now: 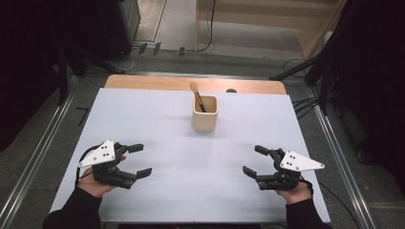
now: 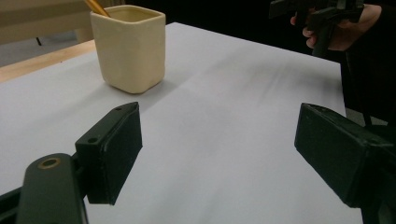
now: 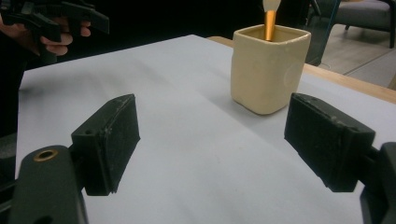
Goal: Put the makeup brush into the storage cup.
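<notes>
left gripper [image 1: 140, 160], matte black with a grey 3-cornered plate on top, sits over the near left of the smooth white table sheet [image 1: 157, 133], its 2 flat rectangular jaws spread wide and holding nothing. cream cup [image 1: 205, 113], squarish with rounded corners and a dull ceramic-like finish, stands upright at the far centre, well apart from both grippers, with a makeup brush [image 1: 197, 97] leaning inside, pale bristle tip up. right gripper [image 1: 253, 161], same build, rests over the near right, jaws likewise parted and empty.
</notes>
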`<action>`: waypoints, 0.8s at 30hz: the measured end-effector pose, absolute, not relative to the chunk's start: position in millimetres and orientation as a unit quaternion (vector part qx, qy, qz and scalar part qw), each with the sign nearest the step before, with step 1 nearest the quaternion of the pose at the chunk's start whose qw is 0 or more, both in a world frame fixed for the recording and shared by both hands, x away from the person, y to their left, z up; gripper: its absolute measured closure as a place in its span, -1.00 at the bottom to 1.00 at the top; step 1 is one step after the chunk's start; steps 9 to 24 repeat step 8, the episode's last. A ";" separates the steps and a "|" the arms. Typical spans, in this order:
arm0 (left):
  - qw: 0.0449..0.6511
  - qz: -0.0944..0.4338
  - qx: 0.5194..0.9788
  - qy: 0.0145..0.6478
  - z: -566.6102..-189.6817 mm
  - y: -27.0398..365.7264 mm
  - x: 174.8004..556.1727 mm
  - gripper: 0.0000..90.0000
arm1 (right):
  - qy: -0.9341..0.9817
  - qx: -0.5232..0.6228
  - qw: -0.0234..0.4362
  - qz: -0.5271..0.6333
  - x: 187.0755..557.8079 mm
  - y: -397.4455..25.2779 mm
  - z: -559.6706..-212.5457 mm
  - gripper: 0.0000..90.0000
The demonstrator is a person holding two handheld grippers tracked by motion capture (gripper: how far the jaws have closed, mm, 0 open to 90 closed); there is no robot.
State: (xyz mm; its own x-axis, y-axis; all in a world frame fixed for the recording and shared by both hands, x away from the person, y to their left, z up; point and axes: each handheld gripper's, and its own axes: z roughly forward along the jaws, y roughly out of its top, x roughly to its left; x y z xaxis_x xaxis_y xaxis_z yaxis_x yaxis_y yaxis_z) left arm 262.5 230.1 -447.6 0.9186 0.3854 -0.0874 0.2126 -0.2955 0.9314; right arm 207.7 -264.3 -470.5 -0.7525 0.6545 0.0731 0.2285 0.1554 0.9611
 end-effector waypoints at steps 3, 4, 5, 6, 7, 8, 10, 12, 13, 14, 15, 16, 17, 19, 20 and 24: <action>0.564 0.076 0.801 0.187 -447.5 230.0 262.5 -0.66 | 0.737 0.299 0.184 0.577 207.7 -264.2 -470.5 -0.58; 0.563 0.076 0.801 0.187 -447.5 230.1 262.6 -0.66 | 0.738 0.299 0.183 0.577 207.8 -264.1 -470.6 -0.58; 0.564 0.076 0.801 0.187 -447.5 230.1 262.6 -0.66 | 0.738 0.299 0.183 0.576 207.8 -264.1 -470.6 -0.58; 0.564 0.076 0.801 0.188 -447.5 230.1 262.7 -0.66 | 0.739 0.299 0.182 0.575 207.9 -264.0 -470.7 -0.58; 0.564 0.075 0.801 0.188 -447.5 230.1 262.8 -0.66 | 0.739 0.299 0.182 0.575 208.0 -263.9 -470.8 -0.58; 0.564 0.075 0.801 0.188 -447.6 230.1 262.8 -0.66 | 0.739 0.300 0.182 0.576 208.1 -263.9 -470.8 -0.58; 0.564 0.075 0.801 0.188 -447.6 230.1 262.8 -0.66 | 0.739 0.300 0.182 0.576 208.1 -263.9 -470.8 -0.58; 0.564 0.075 0.801 0.188 -447.6 230.1 262.8 -0.66 | 0.739 0.300 0.182 0.576 208.1 -263.9 -470.8 -0.58; 0.564 0.075 0.801 0.188 -447.6 230.1 262.8 -0.66 | 0.739 0.300 0.182 0.576 208.1 -263.9 -470.8 -0.58; 0.564 0.075 0.801 0.188 -447.6 230.1 262.8 -0.66 | 0.739 0.300 0.182 0.576 208.1 -263.9 -470.8 -0.58; 0.564 0.075 0.801 0.188 -447.6 230.1 262.8 -0.66 | 0.739 0.300 0.182 0.576 208.1 -263.9 -470.8 -0.58; 0.564 0.075 0.801 0.188 -447.6 230.1 262.8 -0.66 | 0.739 0.300 0.182 0.576 208.1 -263.9 -470.8 -0.58; 0.564 0.075 0.801 0.188 -447.6 230.1 262.8 -0.66 | 0.739 0.300 0.182 0.576 208.1 -263.9 -470.8 -0.58; 0.564 0.075 0.801 0.188 -447.6 230.1 262.8 -0.66 | 0.739 0.300 0.182 0.576 208.1 -263.9 -470.8 -0.58; 0.564 0.075 0.801 0.188 -447.6 230.1 262.8 -0.66 | 0.739 0.300 0.182 0.576 208.1 -263.9 -470.8 -0.58; 0.564 0.075 0.801 0.188 -447.6 230.1 262.8 -0.66 | 0.739 0.300 0.182 0.576 208.1 -263.9 -470.8 -0.58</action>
